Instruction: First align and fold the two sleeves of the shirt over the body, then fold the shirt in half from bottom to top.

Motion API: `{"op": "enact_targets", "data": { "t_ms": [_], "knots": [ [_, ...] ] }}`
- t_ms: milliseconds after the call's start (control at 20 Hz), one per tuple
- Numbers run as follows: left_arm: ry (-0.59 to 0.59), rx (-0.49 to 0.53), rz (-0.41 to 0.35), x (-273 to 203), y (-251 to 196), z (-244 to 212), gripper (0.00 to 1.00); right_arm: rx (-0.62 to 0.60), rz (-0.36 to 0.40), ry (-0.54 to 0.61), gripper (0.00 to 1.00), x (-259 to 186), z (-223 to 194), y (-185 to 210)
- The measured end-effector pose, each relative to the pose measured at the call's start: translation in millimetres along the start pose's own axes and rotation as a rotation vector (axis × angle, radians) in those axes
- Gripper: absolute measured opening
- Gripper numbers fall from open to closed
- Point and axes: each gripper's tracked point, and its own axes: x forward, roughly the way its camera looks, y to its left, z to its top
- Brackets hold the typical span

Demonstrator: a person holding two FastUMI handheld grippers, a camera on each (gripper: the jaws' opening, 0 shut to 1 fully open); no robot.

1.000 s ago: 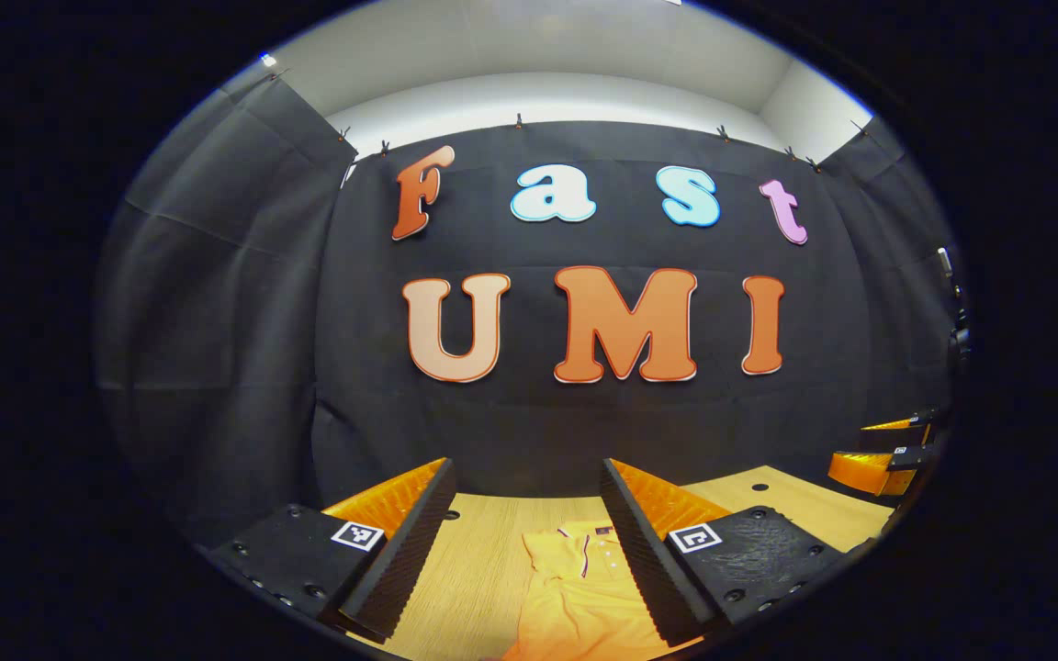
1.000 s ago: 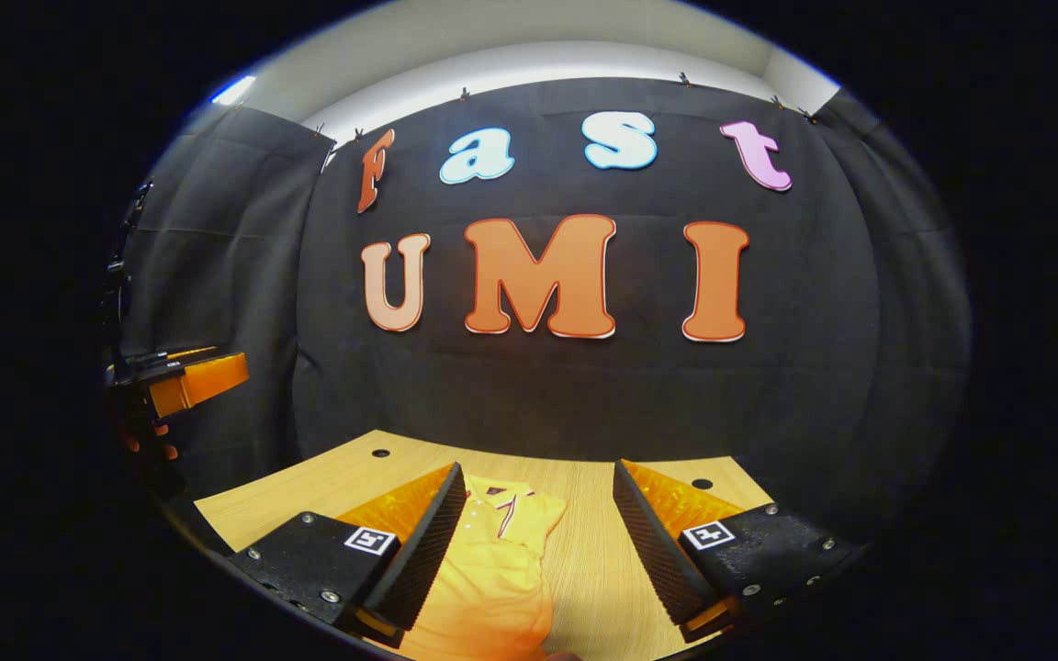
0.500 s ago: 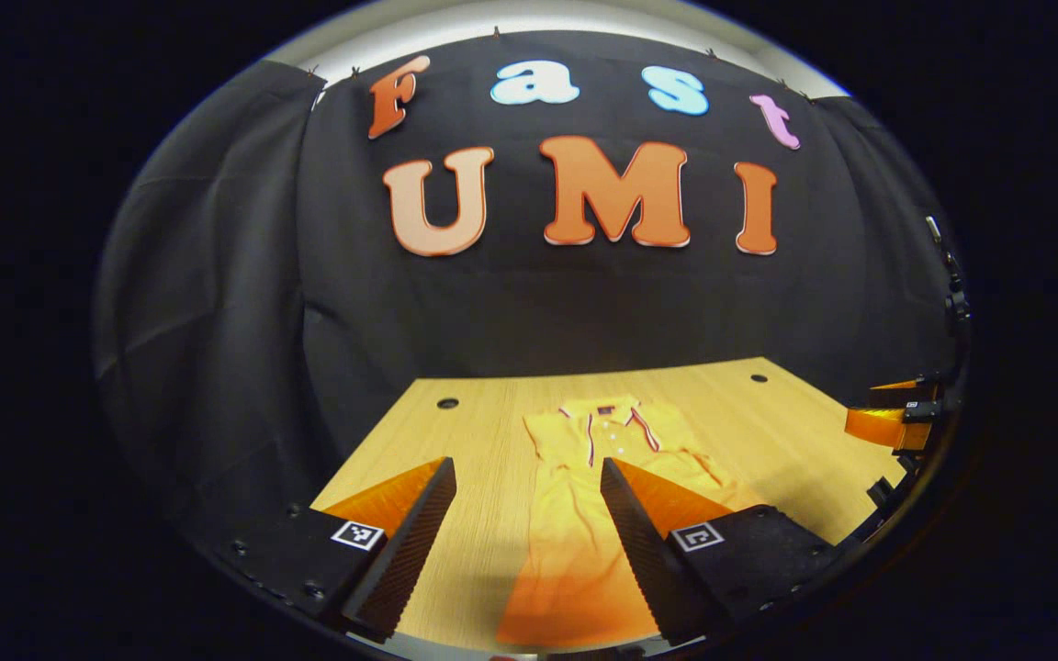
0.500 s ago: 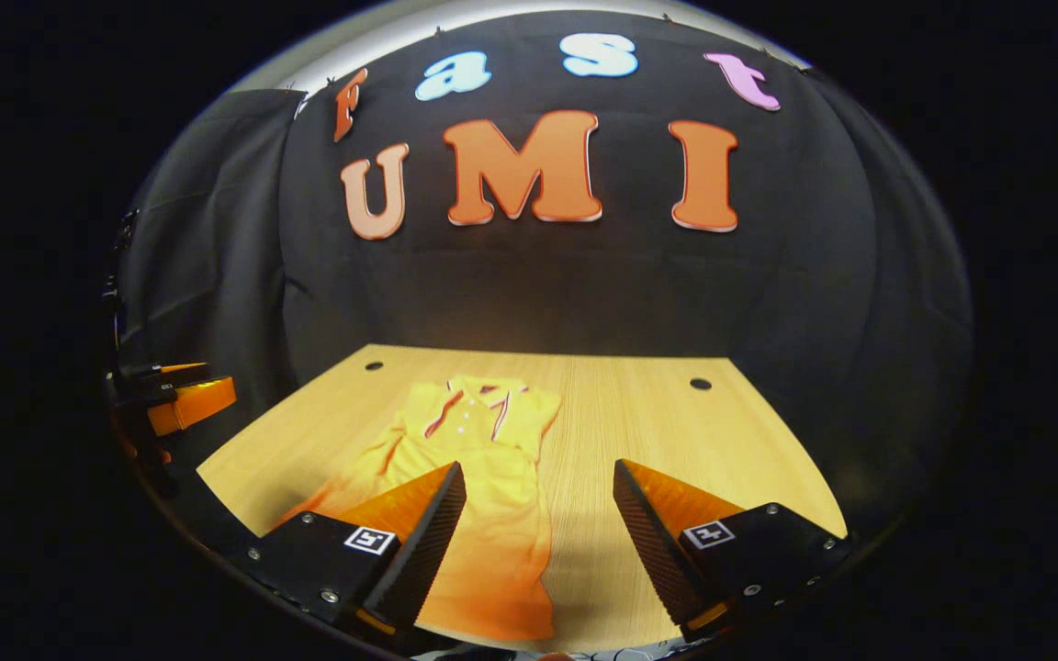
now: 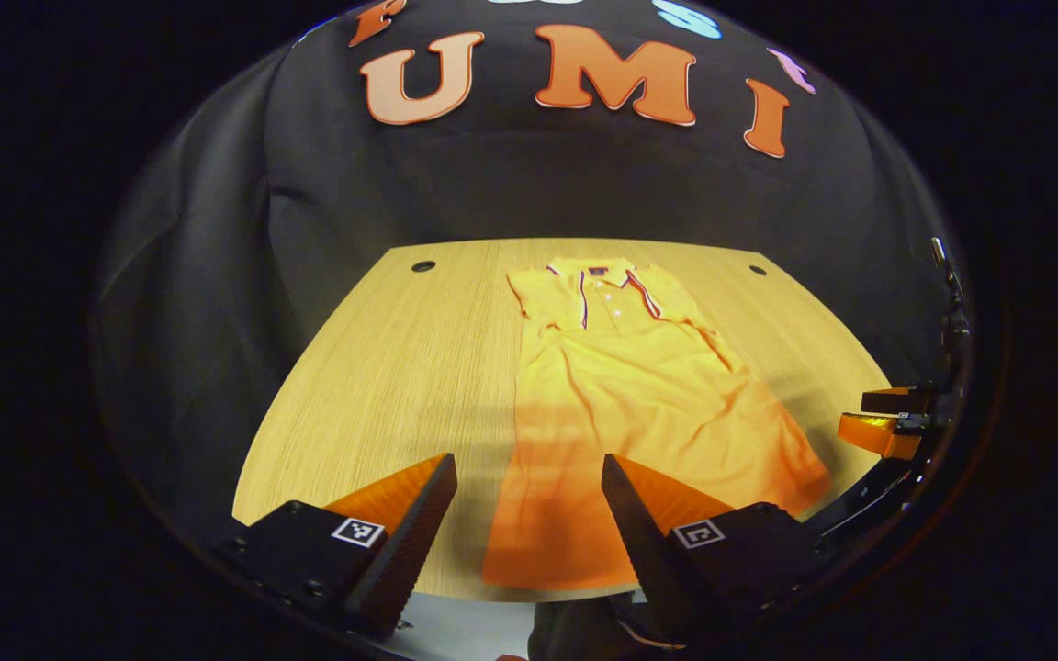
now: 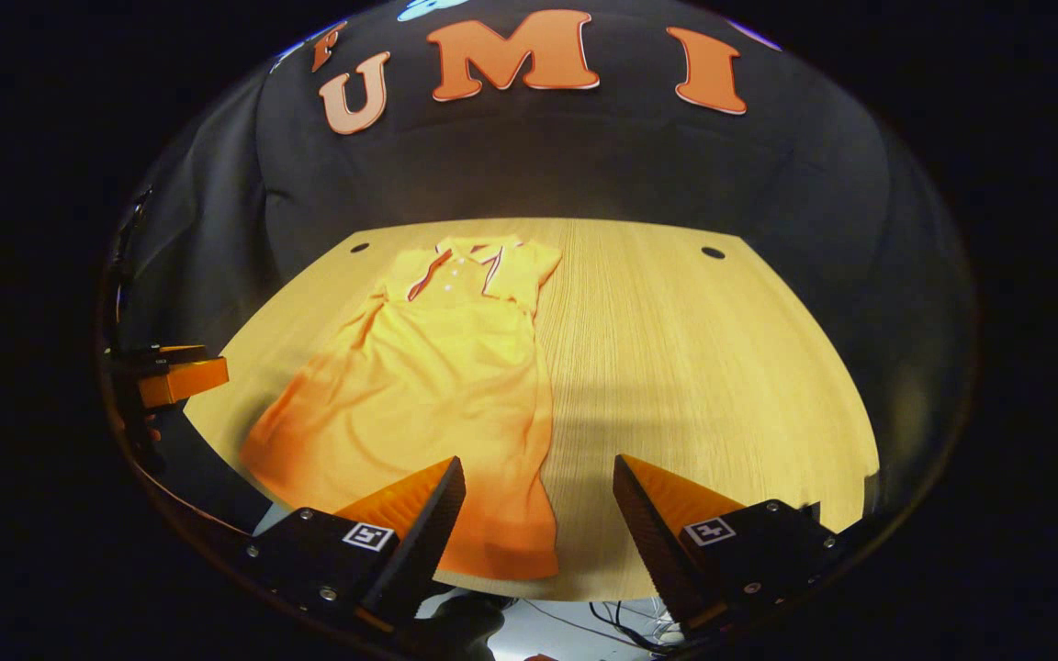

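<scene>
Left hand-held gripper and right hand-held gripper: we see both wide open, empty. Shirt flat on desk, long axis near-to-far, collar toward wall.

Left hand-held gripper: black bodies, silver screws, square black-white marker on each, ribbed wedge fingers. Right hand-held gripper: same build.

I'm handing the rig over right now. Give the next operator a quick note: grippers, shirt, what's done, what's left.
Left gripper: open, holds nothing, above the table's near edge.
Right gripper: open, holds nothing, also at the near edge.
Shirt: lies lengthwise on the wooden table, collar at the far end, hem toward you.
Done: no fold visible yet.
Left: fold both sleeves over the body, then fold bottom to top.
</scene>
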Motion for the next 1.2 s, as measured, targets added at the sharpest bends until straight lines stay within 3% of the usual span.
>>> {"op": "enact_targets", "data": {
  "t_ms": [500, 750, 800, 850, 950, 1050, 1100, 1150, 1200],
  "knots": [
    [0.283, -0.023, -0.021, 21.1, 1.8, -20.7, 0.98, 0.015, 0.018, 0.256, 0.99, 4.6, -62.1, 10.8],
    [0.368, -0.018, -0.018, 30.9, 7.9, -45.9, 0.98, -0.013, 0.005, 0.302, 0.98, 0.8, -66.2, 9.3],
    [0.374, -0.029, -0.024, 31.2, 8.5, -50.3, 0.98, -0.028, 0.010, 0.320, 0.89, -2.4, -69.3, 9.6],
    [0.391, -0.042, -0.032, 28.6, 9.9, -55.2, 0.99, -0.041, 0.025, 0.333, 0.96, -6.2, -71.5, 11.7],
    [0.439, -0.090, -0.047, 26.9, 7.9, -64.9, 0.99, -0.056, 0.032, 0.331, 0.93, -9.5, -72.0, 13.0],
    [0.444, -0.063, -0.057, 25.7, 8.8, -64.8, 0.98, -0.084, 0.015, 0.332, 0.92, -5.3, -69.9, 10.1],
    [0.454, -0.048, -0.049, 25.2, 8.4, -64.3, 0.97, -0.079, 0.006, 0.335, 0.88, -7.6, -72.2, 10.2],
    [0.474, -0.012, -0.047, 25.9, 6.7, -66.7, 0.98, -0.069, 0.017, 0.342, 0.72, -7.6, -72.0, 13.7],
    [0.459, 0.011, -0.067, 21.3, 2.1, -64.2, 0.97, -0.058, 0.029, 0.346, 0.66, -8.0, -71.7, 16.8]
  ]
}}
